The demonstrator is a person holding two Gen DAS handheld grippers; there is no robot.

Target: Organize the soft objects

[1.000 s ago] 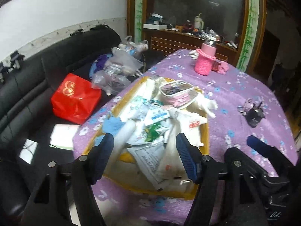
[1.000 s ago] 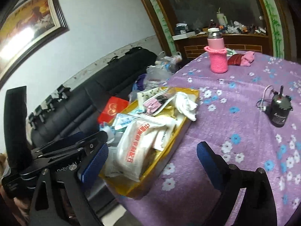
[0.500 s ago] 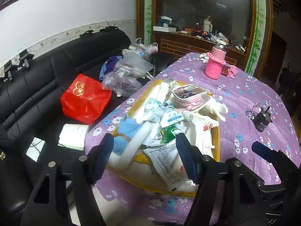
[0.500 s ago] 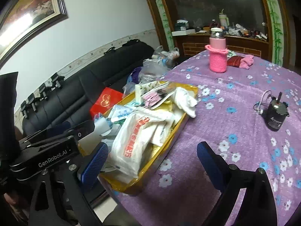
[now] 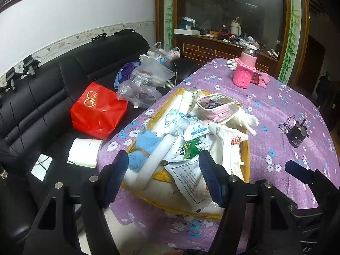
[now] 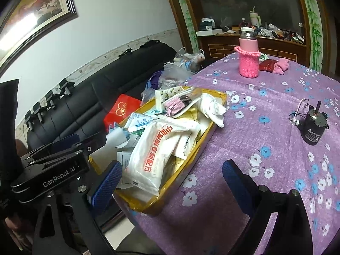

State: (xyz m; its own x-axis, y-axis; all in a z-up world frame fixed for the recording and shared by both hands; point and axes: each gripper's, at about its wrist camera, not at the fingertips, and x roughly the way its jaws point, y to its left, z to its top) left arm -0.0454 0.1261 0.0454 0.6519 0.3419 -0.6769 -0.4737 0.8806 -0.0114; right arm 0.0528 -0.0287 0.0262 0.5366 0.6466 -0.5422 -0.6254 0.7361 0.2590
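A yellow tray (image 5: 246,155) (image 6: 192,159) on the purple flowered table holds a heap of soft things: white packets with red print (image 6: 157,150), a blue cloth (image 5: 146,142), a white glove (image 6: 212,108) hanging over the rim, and a clear pink pouch (image 5: 215,106). My left gripper (image 5: 163,176) is open and empty, above the tray's near end. My right gripper (image 6: 172,182) is open and empty, over the tray's near right corner. It also shows at the right edge of the left wrist view (image 5: 301,174).
A pink-sleeved bottle (image 5: 244,72) (image 6: 248,59) and a pink cloth (image 6: 280,65) stand at the table's far end. A small black motor (image 6: 312,127) (image 5: 297,136) sits right of the tray. A black sofa (image 5: 42,97) on the left holds a red bag (image 5: 97,110) and plastic bags (image 5: 148,82).
Both grippers have drawn back and risen from the tray, so more of the table and sofa shows. Both stay open. Nothing in the tray has moved.
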